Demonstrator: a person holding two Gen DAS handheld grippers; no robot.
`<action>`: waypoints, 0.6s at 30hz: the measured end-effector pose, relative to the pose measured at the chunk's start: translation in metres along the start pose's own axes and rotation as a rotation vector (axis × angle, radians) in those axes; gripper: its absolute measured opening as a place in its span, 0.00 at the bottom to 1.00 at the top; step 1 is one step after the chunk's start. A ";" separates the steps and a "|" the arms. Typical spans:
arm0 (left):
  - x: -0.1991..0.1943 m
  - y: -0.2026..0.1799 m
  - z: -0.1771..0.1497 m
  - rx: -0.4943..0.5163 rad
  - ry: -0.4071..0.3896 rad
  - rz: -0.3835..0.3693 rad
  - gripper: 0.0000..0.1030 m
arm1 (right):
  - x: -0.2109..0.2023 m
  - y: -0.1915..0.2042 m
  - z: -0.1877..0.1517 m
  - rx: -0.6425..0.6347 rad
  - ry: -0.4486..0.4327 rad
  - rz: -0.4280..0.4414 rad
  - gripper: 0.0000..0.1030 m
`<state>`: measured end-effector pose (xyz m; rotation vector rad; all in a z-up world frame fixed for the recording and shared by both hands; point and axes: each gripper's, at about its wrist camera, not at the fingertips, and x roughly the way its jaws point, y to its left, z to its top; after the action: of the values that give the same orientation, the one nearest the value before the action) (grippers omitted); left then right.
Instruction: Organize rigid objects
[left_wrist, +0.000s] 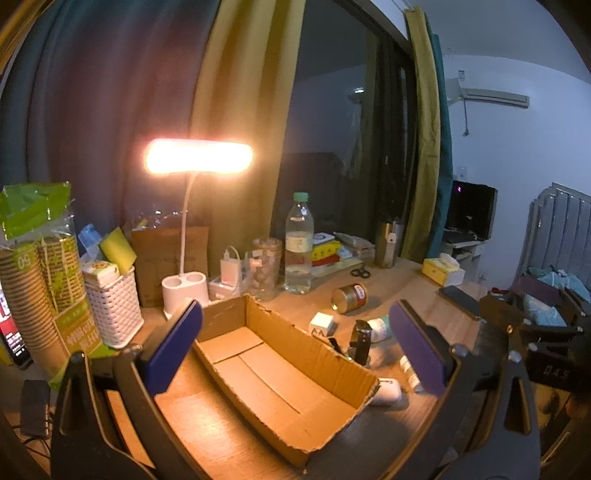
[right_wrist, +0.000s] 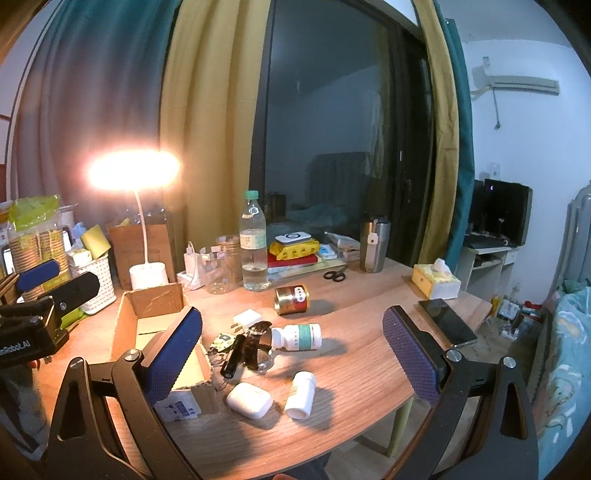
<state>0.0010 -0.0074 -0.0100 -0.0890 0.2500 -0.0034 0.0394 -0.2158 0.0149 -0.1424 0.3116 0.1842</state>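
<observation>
At the left edge of the desk (right_wrist: 362, 354) I held the left gripper (left_wrist: 295, 343) over the cardboard box (left_wrist: 266, 373), its fingers wide apart and clamped on nothing; I judged this station was kept so the box could be steadied while it received items. The box lay open-topped and empty as far as the left wrist view showed, its long wall toward the loose objects, which suited short transfers. Just beside that wall, toward the front edge, lay the white earbud case (right_wrist: 249, 400) and a small white bottle (right_wrist: 301, 395) on its side. Behind them a black watch (right_wrist: 256, 345), a black cylinder (right_wrist: 232, 360), a white charger plug (right_wrist: 246, 319) and a larger white bottle (right_wrist: 297, 336) formed a touching cluster near the desk's middle; what the cylinder was I could not tell. A gold tin (right_wrist: 291, 299) lay tipped beyond the cluster. I kept the right gripper (right_wrist: 291, 350) above the front edge, fingers spread apart and empty, aimed at the cluster, presumably to select a first pick. A dark phone (right_wrist: 447, 321) rested near the right edge, well apart from the rest.
</observation>
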 end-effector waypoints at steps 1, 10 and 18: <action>-0.001 0.001 0.000 -0.005 -0.005 0.006 0.99 | 0.000 0.001 0.000 0.000 0.001 -0.002 0.97; -0.003 0.000 -0.001 -0.001 -0.010 0.000 0.99 | 0.002 0.000 0.001 0.010 0.021 0.029 0.97; -0.001 0.000 -0.002 -0.006 0.002 0.000 0.99 | 0.003 0.000 -0.001 0.015 0.021 0.015 0.97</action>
<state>-0.0002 -0.0073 -0.0118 -0.0950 0.2516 -0.0022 0.0417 -0.2155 0.0136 -0.1272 0.3351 0.1951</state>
